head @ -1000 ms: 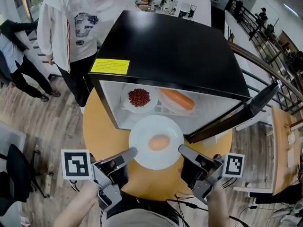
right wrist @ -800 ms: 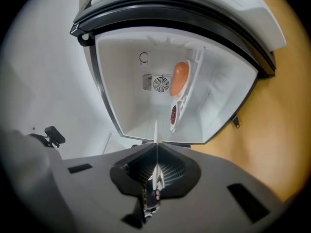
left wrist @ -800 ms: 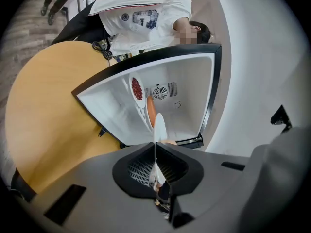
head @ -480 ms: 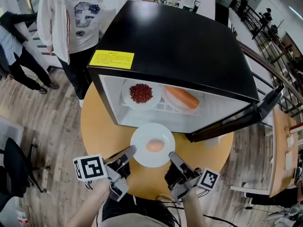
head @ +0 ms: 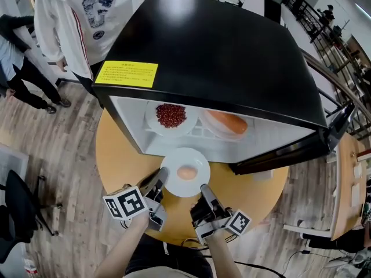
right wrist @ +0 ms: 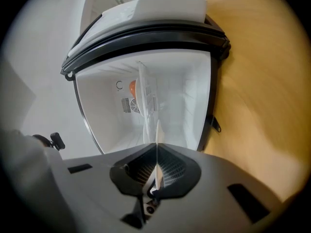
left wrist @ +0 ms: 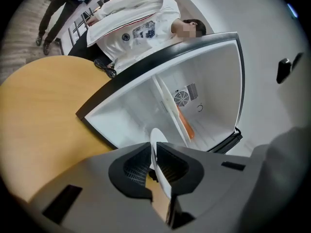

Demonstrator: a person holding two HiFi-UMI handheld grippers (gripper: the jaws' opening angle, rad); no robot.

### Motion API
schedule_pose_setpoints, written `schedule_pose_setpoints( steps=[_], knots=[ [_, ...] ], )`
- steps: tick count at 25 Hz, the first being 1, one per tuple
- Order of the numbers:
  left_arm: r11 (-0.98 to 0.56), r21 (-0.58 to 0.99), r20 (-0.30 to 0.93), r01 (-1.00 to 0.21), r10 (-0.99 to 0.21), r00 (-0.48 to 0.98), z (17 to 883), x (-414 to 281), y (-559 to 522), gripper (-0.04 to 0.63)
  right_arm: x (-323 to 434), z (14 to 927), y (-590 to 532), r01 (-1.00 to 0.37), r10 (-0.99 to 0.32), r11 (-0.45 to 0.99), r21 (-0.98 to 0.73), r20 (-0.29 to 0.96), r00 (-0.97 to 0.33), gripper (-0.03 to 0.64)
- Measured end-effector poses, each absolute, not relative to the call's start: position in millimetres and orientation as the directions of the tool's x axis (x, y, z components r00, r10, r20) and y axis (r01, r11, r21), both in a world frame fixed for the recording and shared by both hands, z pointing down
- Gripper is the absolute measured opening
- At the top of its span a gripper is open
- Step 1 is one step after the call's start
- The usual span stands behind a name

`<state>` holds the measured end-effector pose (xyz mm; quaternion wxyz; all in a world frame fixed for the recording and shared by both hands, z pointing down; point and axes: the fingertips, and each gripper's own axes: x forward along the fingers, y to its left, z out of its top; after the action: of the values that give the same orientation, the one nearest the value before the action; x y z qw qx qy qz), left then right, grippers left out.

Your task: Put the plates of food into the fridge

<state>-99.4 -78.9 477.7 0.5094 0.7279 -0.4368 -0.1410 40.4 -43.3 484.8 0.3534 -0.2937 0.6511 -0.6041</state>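
I hold the plate (head: 175,161) by its rim, left gripper (head: 160,178) and right gripper (head: 204,190) each clamped thin on an opposite edge, at lower centre before the open fridge (head: 220,45). If one side drops, the food (head: 186,172) could roll off, or the rim could catch the fridge's lip. Round wooden table (head: 116,149), plank floor (head: 52,155), people (head: 64,16) at upper left.

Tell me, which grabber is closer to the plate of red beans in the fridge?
Left. The left gripper clamps the egg plate by its left rim, straight in front of the red beans plate; the right gripper clamps the opposite rim, farther to the side.
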Motion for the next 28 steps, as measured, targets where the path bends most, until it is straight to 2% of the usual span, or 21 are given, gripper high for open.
schedule_pose_setpoints(
  steps=[6, 17, 28],
  knots=[
    [-0.135, 0.752, 0.302, -0.645, -0.799, 0.520, 492, -92, -105, 0.035, 46, 499, -61, 0.044, -0.851, 0.140, -0.989, -0.143, -0.506, 0.018],
    [-0.115, 0.684, 0.298, -0.720, -0.857, 0.420, 499, -92, -126, 0.038, 50, 513, -83, 0.100, -0.889, 0.154, -0.983, -0.182, -0.420, 0.019],
    [-0.119, 0.639, 0.354, -0.760, -0.832, 0.428, 520, -83, -118, 0.037, 67, 543, -133, 0.116, -0.955, 0.073, -0.991, -0.103, -0.278, 0.018]
  ],
)
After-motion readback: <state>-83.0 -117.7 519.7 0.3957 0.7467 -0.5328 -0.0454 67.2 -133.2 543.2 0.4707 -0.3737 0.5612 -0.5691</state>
